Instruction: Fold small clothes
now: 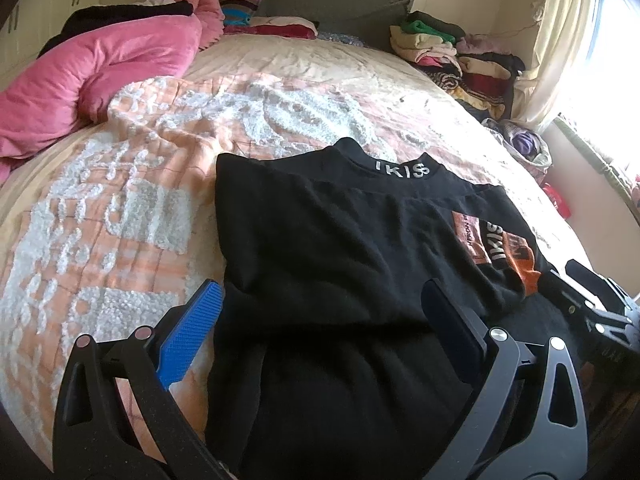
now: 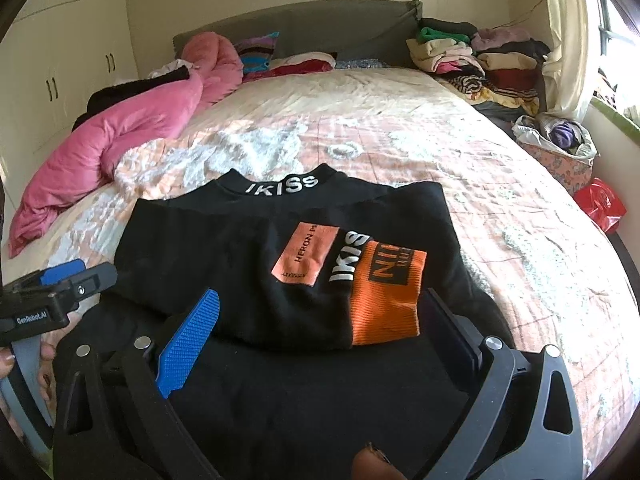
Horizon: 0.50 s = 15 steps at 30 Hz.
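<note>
A black top (image 1: 328,240) with a white-lettered collar lies partly folded on the bed, sleeves laid across its body. It also shows in the right wrist view (image 2: 240,256), with an orange cuff (image 2: 384,296) and a peach label on the folded sleeve. My left gripper (image 1: 320,304) is open over the garment's near left part, its fingers (image 1: 192,328) apart and holding nothing. My right gripper (image 2: 320,316) is open over the near right part, just short of the orange cuff. The left gripper also shows at the left edge of the right wrist view (image 2: 60,284).
The bedspread (image 1: 120,184) is peach with white tufts. A pink quilt (image 1: 100,68) lies at the left. Stacks of folded clothes (image 1: 452,52) stand at the far right by the curtain. A bag of clothes (image 2: 556,140) and a red bag (image 2: 600,204) sit beside the bed.
</note>
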Motion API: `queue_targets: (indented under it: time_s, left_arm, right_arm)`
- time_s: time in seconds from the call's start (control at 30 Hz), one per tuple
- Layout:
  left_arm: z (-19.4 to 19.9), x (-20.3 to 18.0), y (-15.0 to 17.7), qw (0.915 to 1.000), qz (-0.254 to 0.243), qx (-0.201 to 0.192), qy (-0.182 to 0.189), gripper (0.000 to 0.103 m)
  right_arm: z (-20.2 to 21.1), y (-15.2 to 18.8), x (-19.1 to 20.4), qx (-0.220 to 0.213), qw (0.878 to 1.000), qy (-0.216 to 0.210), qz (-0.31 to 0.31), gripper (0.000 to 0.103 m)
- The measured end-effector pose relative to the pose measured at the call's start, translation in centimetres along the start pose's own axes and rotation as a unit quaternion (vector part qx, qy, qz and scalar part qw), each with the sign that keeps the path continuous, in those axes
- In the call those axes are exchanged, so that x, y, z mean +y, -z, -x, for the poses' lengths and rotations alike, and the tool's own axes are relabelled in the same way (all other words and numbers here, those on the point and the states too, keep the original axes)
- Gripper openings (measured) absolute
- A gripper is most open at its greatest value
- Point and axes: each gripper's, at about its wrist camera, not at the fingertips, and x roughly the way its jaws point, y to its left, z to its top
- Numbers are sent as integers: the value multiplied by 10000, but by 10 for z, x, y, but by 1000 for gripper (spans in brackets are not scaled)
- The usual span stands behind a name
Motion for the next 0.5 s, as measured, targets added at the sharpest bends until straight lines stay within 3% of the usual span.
queue_targets:
  time_s: [0.5]
  left_arm:
    - [22,5,5,9999,21,-56,-102,94]
  right_arm:
    - [31,-6,-8,-290,9994,-44,-163,99]
